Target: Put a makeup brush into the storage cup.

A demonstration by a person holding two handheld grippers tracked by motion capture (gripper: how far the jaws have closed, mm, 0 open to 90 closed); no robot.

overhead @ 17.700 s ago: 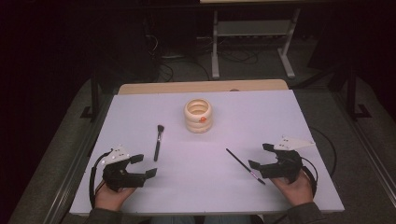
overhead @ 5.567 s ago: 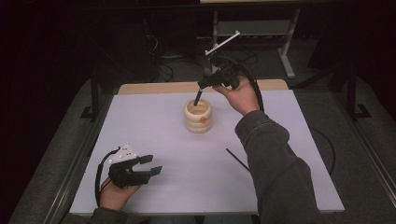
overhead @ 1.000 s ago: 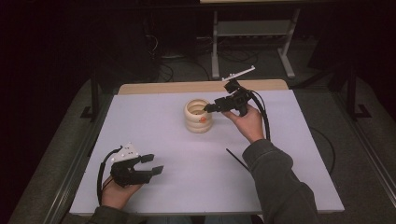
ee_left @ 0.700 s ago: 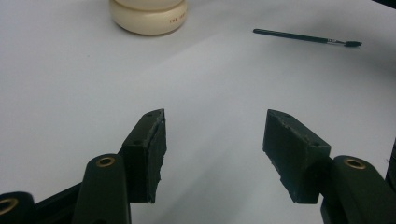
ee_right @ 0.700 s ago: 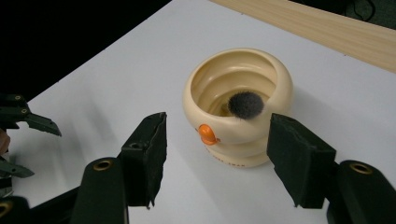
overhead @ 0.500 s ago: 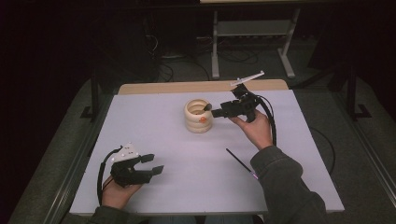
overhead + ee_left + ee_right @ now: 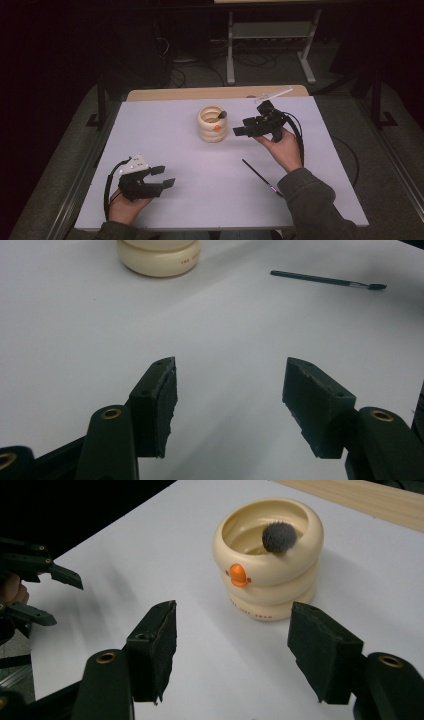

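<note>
Makeup brush [image 7: 279,536]: I see the bristle head above the cream holder's [image 7: 267,560] rim; the handle is hidden inside. Holder in the left gripper view [image 7: 159,257]: cut off by the top edge, base only. Small print on that base is too small to read. Thin black brush [image 7: 261,176]: its near end is hidden under my right sleeve [image 7: 320,207] in the high view. My left tool [image 7: 30,587] is cut by the right gripper view's left edge.
</note>
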